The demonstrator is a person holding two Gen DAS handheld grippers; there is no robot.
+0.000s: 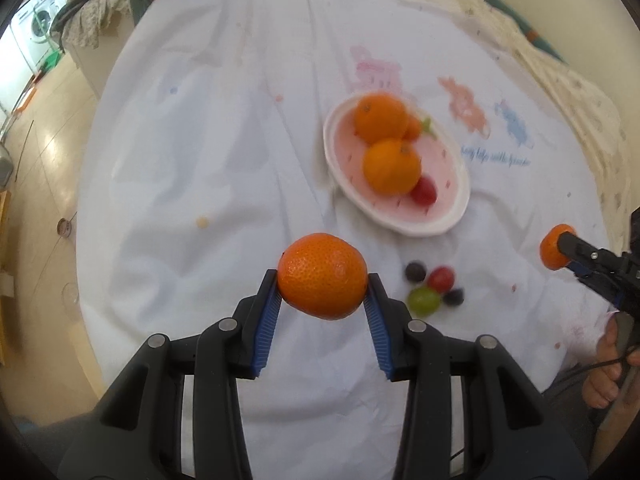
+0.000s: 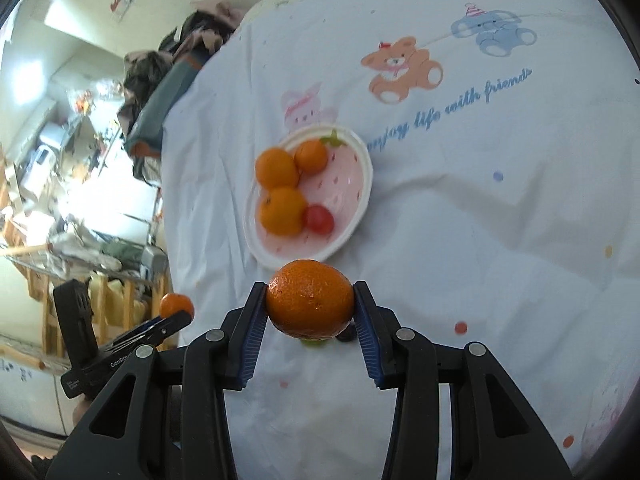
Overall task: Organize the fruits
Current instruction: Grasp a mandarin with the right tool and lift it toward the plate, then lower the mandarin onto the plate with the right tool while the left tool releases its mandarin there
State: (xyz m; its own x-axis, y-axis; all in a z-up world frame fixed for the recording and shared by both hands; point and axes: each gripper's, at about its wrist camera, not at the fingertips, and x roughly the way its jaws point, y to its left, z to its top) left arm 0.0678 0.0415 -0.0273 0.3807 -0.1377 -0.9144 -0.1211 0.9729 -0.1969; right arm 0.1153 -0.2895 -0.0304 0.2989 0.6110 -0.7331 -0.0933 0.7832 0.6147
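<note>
White printed cloth w/ a strawberry-shaped pink plate (image 2: 362,184) mid-table. Left gripper (image 1: 322,292) clamps a round orange tangerine (image 1: 322,275) short of the plate; right gripper (image 2: 310,310) clamps a second tangerine (image 2: 310,305), both probably carried toward it. Loose grapes (image 1: 434,289) beside the plate.

The white tablecloth (image 2: 460,208) carries blue cursive lettering, "enjoy life with friends" (image 2: 450,110), running just below the printed bear and elephant, right of the plate. In the left wrist view the same line is blurred. The left gripper (image 2: 176,322) body, at the near left, shows white print beginning "GenRob", the rest hidden.
</note>
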